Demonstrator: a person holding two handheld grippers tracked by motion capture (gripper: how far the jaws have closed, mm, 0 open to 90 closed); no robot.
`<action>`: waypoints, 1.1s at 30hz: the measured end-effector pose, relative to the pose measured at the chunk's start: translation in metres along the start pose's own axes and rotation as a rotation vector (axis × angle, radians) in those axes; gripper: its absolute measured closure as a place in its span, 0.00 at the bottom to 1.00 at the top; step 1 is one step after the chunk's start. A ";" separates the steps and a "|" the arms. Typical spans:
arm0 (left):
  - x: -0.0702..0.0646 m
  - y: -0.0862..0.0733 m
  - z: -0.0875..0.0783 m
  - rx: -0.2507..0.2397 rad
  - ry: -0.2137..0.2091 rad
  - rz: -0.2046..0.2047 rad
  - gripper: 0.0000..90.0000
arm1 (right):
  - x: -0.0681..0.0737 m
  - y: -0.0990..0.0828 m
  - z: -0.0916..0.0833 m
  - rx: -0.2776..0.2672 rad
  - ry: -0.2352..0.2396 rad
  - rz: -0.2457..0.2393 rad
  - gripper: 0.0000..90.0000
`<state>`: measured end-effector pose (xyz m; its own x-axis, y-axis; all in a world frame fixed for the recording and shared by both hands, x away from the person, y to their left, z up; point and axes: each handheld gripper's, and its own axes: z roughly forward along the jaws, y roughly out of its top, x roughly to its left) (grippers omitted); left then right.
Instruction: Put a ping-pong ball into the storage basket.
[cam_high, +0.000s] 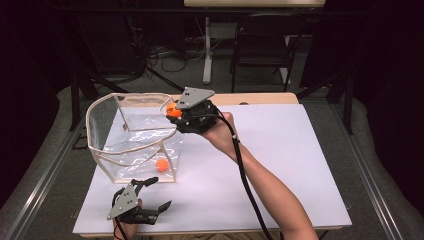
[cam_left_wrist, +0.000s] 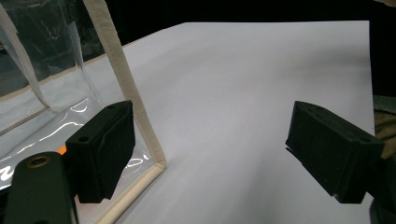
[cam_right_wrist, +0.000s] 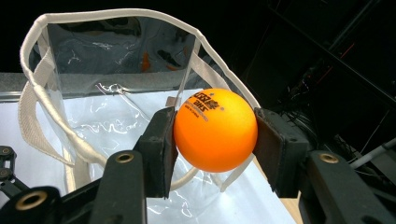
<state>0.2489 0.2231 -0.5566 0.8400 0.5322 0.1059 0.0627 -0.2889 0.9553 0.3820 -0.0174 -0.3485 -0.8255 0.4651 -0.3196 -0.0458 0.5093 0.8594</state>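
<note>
The right gripper pinches a light, smooth, rigid orange plastic ball across its middle, probably slip-prone; the left gripper is spread beside the clear plastic bag.

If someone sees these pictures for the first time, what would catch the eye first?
Probably the orange ball, bright against the dark room, clamped in the right gripper at the rim of the clear bag near the table's left side. A second orange ball lies inside that bag. The left gripper waits open beside the bag's near corner.
</note>
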 end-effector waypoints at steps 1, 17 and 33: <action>0.000 0.000 0.000 0.000 0.000 0.000 0.17 | 0.000 0.000 0.000 0.000 0.001 -0.001 0.56; 0.000 0.000 0.000 -0.001 0.000 0.001 0.17 | 0.005 0.007 0.008 -0.005 0.017 -0.010 0.56; 0.000 0.000 -0.001 -0.001 0.000 0.002 0.17 | 0.012 0.014 0.016 -0.005 0.038 -0.016 0.56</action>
<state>0.2488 0.2237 -0.5564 0.8401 0.5315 0.1078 0.0602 -0.2889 0.9555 0.3805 0.0067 -0.3464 -0.8453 0.4293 -0.3181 -0.0618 0.5127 0.8563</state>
